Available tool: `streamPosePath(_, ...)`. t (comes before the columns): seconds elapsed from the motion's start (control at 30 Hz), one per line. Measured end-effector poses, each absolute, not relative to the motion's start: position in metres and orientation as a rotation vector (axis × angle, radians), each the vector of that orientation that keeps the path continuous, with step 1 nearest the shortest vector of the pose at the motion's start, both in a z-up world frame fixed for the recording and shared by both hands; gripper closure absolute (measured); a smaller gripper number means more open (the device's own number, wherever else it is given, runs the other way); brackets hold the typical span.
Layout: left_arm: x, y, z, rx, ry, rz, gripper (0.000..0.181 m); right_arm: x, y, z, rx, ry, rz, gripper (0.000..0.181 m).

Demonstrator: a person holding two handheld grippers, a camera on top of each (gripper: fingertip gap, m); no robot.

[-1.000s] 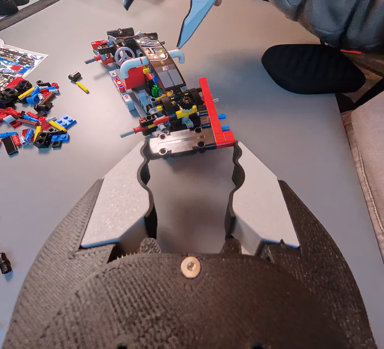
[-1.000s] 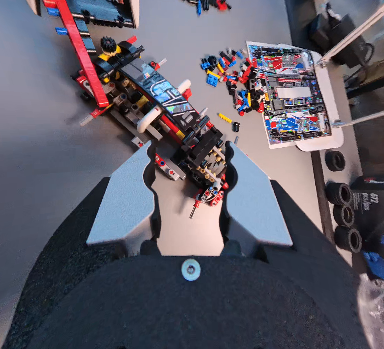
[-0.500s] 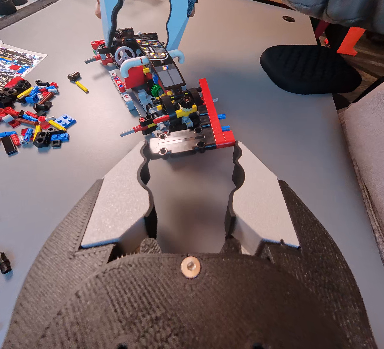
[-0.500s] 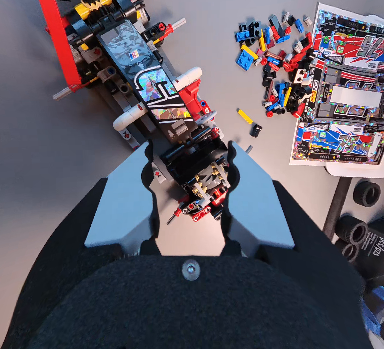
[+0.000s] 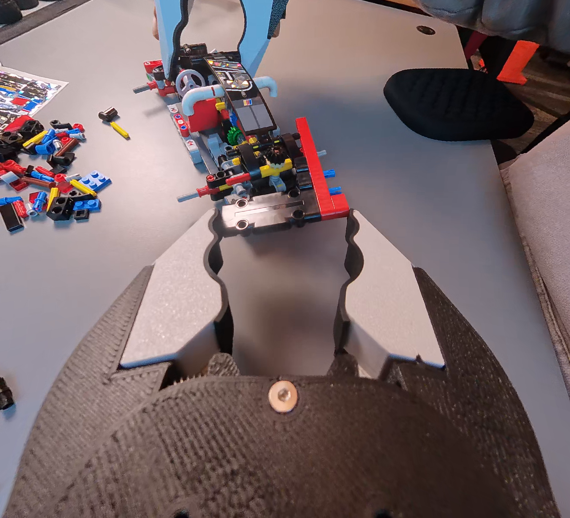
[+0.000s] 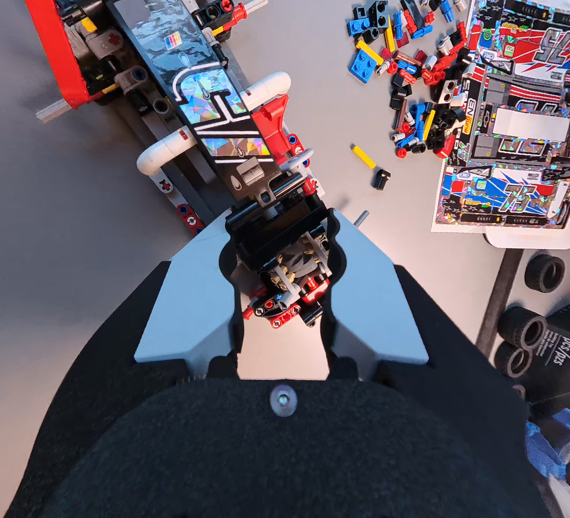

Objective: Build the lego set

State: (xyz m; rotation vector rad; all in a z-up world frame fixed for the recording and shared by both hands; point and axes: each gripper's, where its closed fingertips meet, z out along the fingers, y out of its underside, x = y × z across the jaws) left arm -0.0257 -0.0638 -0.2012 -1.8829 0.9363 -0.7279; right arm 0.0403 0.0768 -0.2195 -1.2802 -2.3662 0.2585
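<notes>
Lowered over the car chassis (image 6: 216, 120), the right gripper (image 6: 279, 227) now brackets its far end, jaws narrowed but not visibly clamped; the left gripper (image 5: 280, 219) is kept wide at the near end, so a two-ended hold looks imminent.

A half-built lego car chassis (image 5: 237, 145) lies flat on the grey desk (image 5: 385, 163), black stickered panel (image 6: 197, 80) on top, red beam (image 5: 314, 166) across one end.

We're seeing glossy plastic on the car (image 6: 197, 96), a glittering foil sticker sheet (image 6: 505, 120), a matt grey table (image 5: 385, 77).
</notes>
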Motion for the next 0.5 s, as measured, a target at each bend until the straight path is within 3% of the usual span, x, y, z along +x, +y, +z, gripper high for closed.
streamPosePath(0.5, -0.033, -0.061, -0.196, -1.87, 0.925, -0.692, 0.102, 0.057, 0.079, -0.218, -1.726, -1.938, 0.187, 0.13)
